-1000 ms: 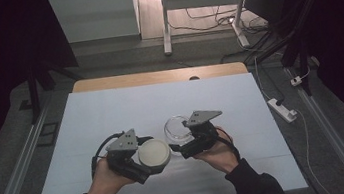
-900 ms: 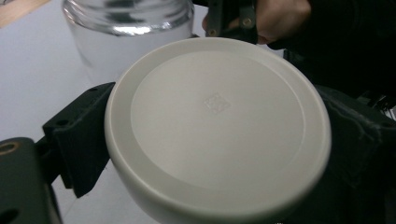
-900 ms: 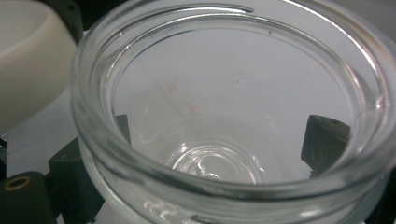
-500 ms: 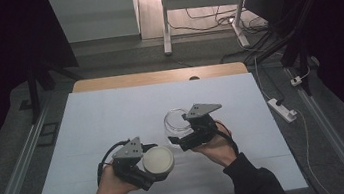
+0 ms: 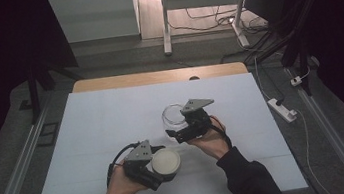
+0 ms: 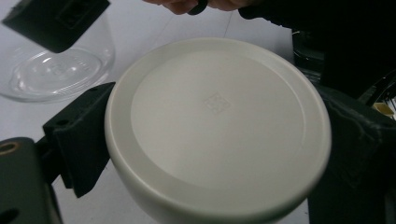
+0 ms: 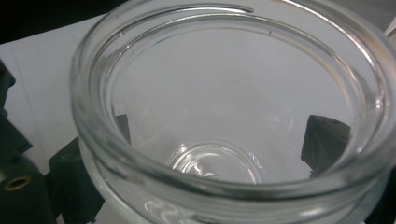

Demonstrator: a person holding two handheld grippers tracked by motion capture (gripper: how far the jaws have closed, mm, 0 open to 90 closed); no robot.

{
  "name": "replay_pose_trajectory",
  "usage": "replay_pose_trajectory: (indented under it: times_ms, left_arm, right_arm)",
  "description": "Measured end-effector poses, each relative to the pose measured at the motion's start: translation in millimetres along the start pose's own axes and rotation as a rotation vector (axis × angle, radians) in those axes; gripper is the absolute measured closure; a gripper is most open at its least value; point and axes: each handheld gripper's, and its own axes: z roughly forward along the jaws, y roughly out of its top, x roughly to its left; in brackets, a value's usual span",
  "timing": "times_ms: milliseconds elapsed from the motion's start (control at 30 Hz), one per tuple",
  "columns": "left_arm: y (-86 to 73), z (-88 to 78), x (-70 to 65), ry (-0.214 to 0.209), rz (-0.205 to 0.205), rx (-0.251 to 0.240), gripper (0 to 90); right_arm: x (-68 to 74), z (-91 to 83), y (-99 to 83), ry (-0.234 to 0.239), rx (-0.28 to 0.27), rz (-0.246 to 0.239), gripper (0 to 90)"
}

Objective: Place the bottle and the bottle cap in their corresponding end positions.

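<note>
Left tool (image 6: 215, 140) view reveals embossed square on lid (image 6: 217, 126)

Overhead view; two close gripper views

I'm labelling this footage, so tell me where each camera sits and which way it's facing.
High view: above the person's side, looking forward and down on the table; forearms, both hands.
Left gripper view: on the left gripper, looking along jaws clamping the white lid.
Right gripper view: on the right gripper, looking into the glass jar.
Shared: the left gripper view also catches the jar.
</note>
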Motion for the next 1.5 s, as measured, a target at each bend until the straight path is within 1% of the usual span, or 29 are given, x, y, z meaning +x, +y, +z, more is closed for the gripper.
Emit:
replay_pose_trajectory:
  times_ms: [67, 267, 367, 533, 667, 900, 933, 967, 1067, 1100, 1133, 1267, 1400, 1433, 1500]
  left_arm:
    - [-0.7, 4.2, 2.2, -0.010, -0.010, -0.001, 8.0]
    - [-4.3, 14.7, 9.3, -0.016, -0.018, 0.007, 8.0]
    - [-5.7, 18.8, 11.3, -0.017, -0.013, 0.011, 8.0]
    - [-9.3, 26.3, 13.6, -0.009, -0.001, 0.032, 8.0]
    - [-12.4, 31.9, 15.8, -0.008, -0.001, 0.056, 8.0]
    - [-17.2, 39.8, 20.0, -0.001, 0.005, 0.097, 8.0]
    - [-17.5, 40.4, 20.8, -0.007, 0.007, 0.107, 8.0]
    - [-17.9, 41.6, 21.1, -0.008, 0.002, 0.113, 8.0]
    - [-19.3, 44.5, 22.7, -0.008, 0.008, 0.130, 8.0]
    - [-19.8, 45.2, 23.7, -0.008, 0.016, 0.142, 8.0]
    - [-20.5, 46.5, 23.6, -0.003, 0.012, 0.143, 8.0]
    - [-23.3, 49.5, 26.2, 0.000, 0.026, 0.172, 7.9]
    - [-24.9, 53.0, 27.7, 0.006, 0.033, 0.210, 7.9]
    - [-24.7, 53.3, 27.6, 0.007, 0.036, 0.212, 7.9]
    - [-24.5, 54.3, 27.7, 0.009, 0.028, 0.221, 7.9]
  right_arm:
    - [-2.2, 4.0, -0.8, -0.008, 0.007, -0.002, 6.7]
    - [-7.0, 14.9, -0.5, -0.018, 0.017, 0.005, 6.7]
    - [-7.9, 21.0, 0.7, -0.019, 0.020, 0.003, 6.7]
    - [-8.4, 31.6, 2.5, -0.021, 0.027, 0.002, 6.7]
    - [-9.1, 39.1, 2.6, -0.026, 0.035, -0.001, 6.7]
    - [-12.3, 50.6, -0.8, -0.032, 0.050, 0.007, 6.7]
    - [-12.3, 52.2, -1.8, -0.033, 0.052, 0.010, 6.7]
    - [-12.3, 53.2, -2.4, -0.033, 0.052, 0.011, 6.7]
    - [-11.5, 56.4, -4.5, -0.034, 0.058, 0.007, 6.7]
    - [-11.1, 57.2, -5.1, -0.034, 0.058, 0.004, 6.7]
    - [-10.7, 57.9, -5.6, -0.034, 0.060, 0.000, 6.7]
    - [-9.6, 59.6, -7.2, -0.039, 0.060, 0.000, 6.7]
    - [-9.8, 61.6, -9.8, -0.043, 0.062, -0.001, 6.6]
    - [-10.0, 62.3, -10.6, -0.043, 0.063, -0.001, 6.6]
    - [-9.9, 63.8, -12.2, -0.045, 0.064, -0.003, 6.6]
